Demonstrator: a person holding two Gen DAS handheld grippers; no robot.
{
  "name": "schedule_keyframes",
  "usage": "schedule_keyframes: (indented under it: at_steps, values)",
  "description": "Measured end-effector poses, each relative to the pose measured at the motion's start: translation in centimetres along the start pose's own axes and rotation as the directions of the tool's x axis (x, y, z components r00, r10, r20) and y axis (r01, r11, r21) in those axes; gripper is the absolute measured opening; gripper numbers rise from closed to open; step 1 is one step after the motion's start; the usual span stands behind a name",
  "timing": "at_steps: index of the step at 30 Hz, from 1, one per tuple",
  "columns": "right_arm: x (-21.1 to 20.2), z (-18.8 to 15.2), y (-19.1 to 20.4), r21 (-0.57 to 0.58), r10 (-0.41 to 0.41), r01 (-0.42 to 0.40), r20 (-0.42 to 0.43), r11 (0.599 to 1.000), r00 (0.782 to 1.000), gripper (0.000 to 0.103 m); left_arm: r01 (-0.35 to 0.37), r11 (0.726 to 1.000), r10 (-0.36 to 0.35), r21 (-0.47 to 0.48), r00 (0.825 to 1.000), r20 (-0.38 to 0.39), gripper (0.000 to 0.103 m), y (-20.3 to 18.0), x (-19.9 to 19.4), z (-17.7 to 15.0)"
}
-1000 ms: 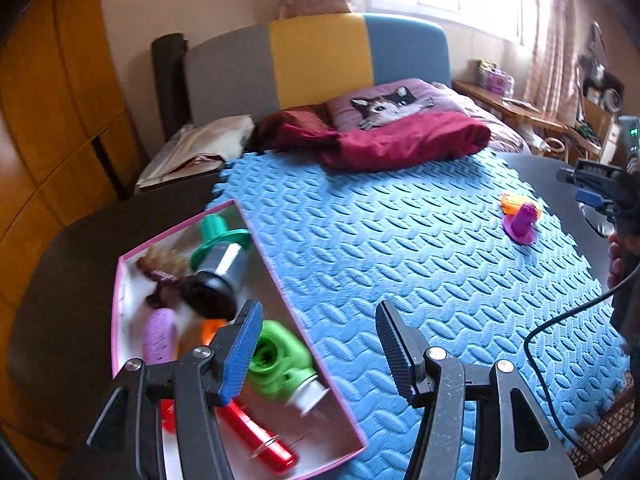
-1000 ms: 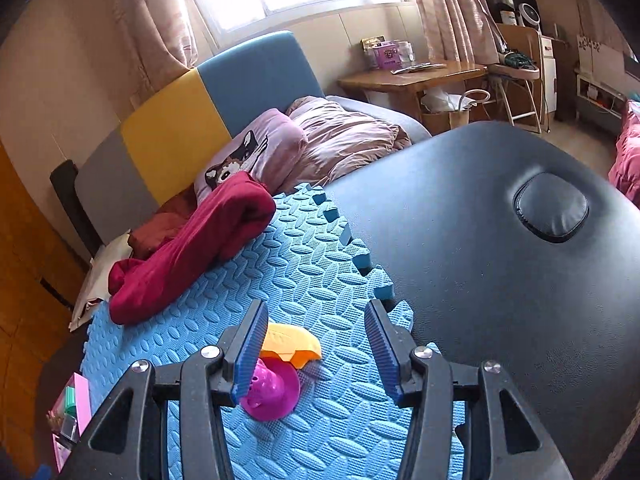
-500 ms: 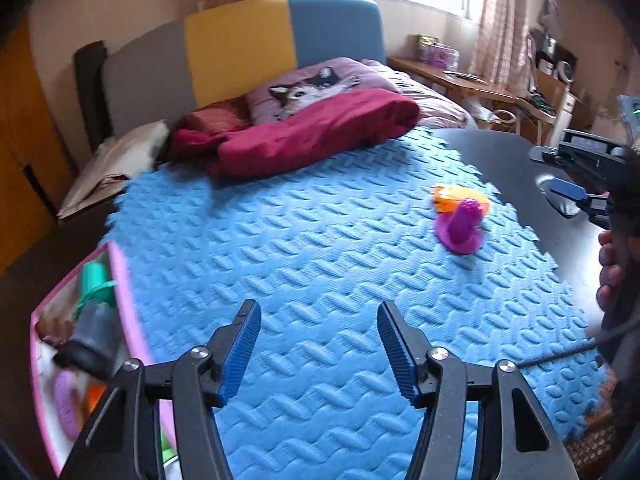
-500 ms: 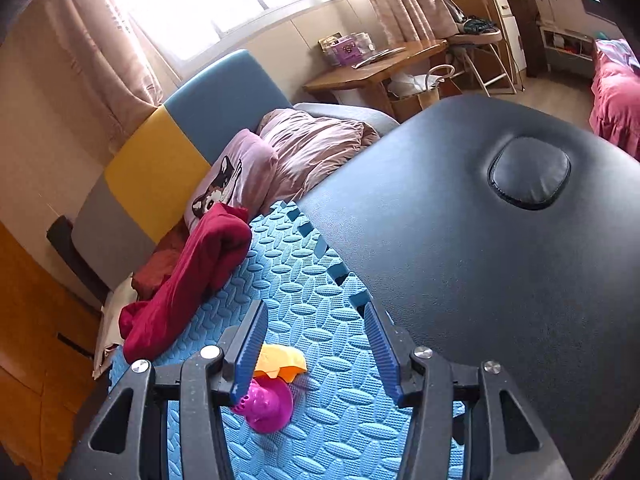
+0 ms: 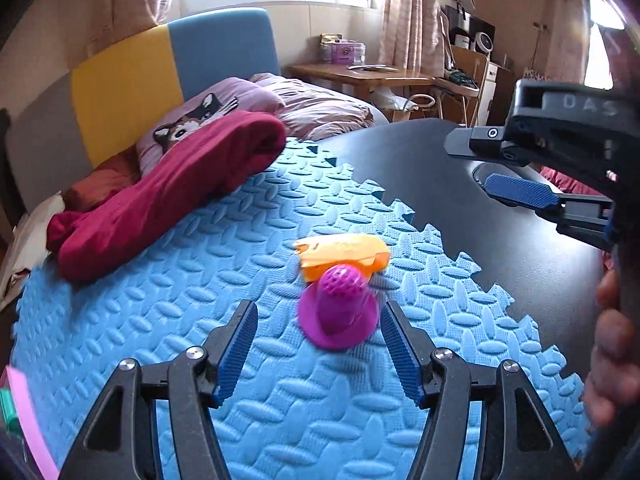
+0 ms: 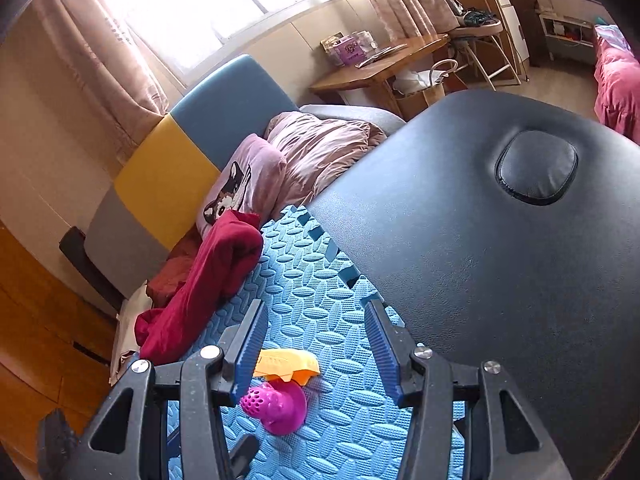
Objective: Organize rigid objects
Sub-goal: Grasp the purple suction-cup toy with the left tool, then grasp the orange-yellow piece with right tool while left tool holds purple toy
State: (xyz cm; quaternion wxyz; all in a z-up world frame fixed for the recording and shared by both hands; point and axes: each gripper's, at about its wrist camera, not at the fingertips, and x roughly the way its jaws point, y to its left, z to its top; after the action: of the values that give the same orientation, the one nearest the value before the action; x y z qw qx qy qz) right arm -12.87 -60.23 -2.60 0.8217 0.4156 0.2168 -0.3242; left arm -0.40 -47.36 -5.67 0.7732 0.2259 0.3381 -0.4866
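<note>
the purple toy (image 5: 338, 312) sits on the blue mat (image 5: 168, 320), near the mat's jagged edge by the black table (image 5: 460, 200), with the orange piece (image 5: 344, 254) touching it on the far side. the left gripper (image 5: 318, 350) hangs low over the mat with its fingers spread wide and empty, the purple toy just ahead of the tips and a little nearer the right finger (image 5: 400, 354). the right gripper (image 6: 314, 354) is also spread and holds nothing, raised above the same two pieces.

the step in hand looks like picking up the purple toy with the left gripper. to do it well, shift slightly right so the toy is centred, push forward until the pads flank the narrow dotted cone and not the wide flange, and keep low enough to clear the orange piece behind. close gently; the cone is tapered and may squirt out. the right gripper should stay clear of the path.

against the frame a second ago, the left gripper has swung away from the pink box (image 5: 30, 420), now only a sliver at the mat's left edge, and closed in on the toy. the right gripper has lifted and tilted back, showing more table.
</note>
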Motion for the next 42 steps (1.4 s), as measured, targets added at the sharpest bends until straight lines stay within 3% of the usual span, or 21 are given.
schedule_keyframes:
  at_steps: [3,4,5,9,20,24,27,30,32,33,38,42]
  values:
    - [0.1,0.1,-0.2,0.009,-0.001,0.001,-0.004,1.0,1.0,0.052,0.007,1.0,-0.007,0.001,1.0,-0.018,0.058,-0.5,1.7,0.7]
    - [0.2,0.1,-0.2,0.009,-0.002,0.002,-0.007,1.0,1.0,0.052,0.015,1.0,-0.015,-0.006,0.999,-0.03,0.05,-0.3,2.5,0.9]
    - [0.3,0.1,-0.1,0.008,-0.004,0.004,-0.011,1.0,1.0,0.052,0.023,0.999,-0.024,-0.022,0.999,-0.049,0.033,-0.1,3.2,1.0]
    - [0.6,-0.1,0.1,-0.01,-0.007,0.007,-0.022,1.0,1.0,0.052,0.027,0.995,-0.03,-0.098,0.999,-0.028,0.033,1.2,3.1,0.1]
    - [2.9,-1.6,1.4,-0.084,0.004,-0.016,-0.145,0.996,0.989,0.052,-0.144,0.967,0.14,-0.212,0.99,-0.031,0.033,6.0,-4.0,-8.3]
    - [3.5,-2.4,2.1,-0.129,-0.013,-0.01,-0.177,0.992,0.984,0.052,-0.175,0.951,0.171,-0.257,0.985,-0.038,0.034,7.5,-4.9,-10.9]
    - [4.4,-3.2,3.3,-0.208,-0.035,-0.013,-0.221,0.978,0.975,0.052,-0.172,0.947,0.168,-0.272,0.985,-0.039,0.034,8.0,-5.0,-11.0]
    - [5.1,-4.2,5.4,-0.369,-0.084,-0.01,-0.237,0.93,0.968,0.055,-0.171,0.947,0.168,-0.271,0.985,-0.037,0.034,8.0,-5.0,-11.0]
    - [5.6,-4.9,7.1,-0.515,-0.13,-0.008,-0.231,0.857,0.964,0.067,-0.175,0.948,0.171,-0.267,0.985,-0.038,0.034,7.9,-4.8,-10.9]
    - [5.9,-5.0,7.7,-0.568,-0.146,-0.011,-0.229,0.823,0.963,0.066,-0.175,0.948,0.171,-0.267,0.985,-0.037,0.034,7.8,-4.8,-10.9]
    - [7.5,-5.3,9.4,-0.727,-0.193,-0.054,-0.253,0.685,0.948,0.066,-0.176,0.948,0.173,-0.266,0.984,-0.035,0.034,7.9,-4.6,-10.8]
    - [9.2,-5.2,9.6,-0.787,-0.243,-0.056,-0.256,0.614,0.936,0.067,-0.176,0.948,0.173,-0.266,0.984,-0.035,0.034,7.8,-4.7,-10.8]
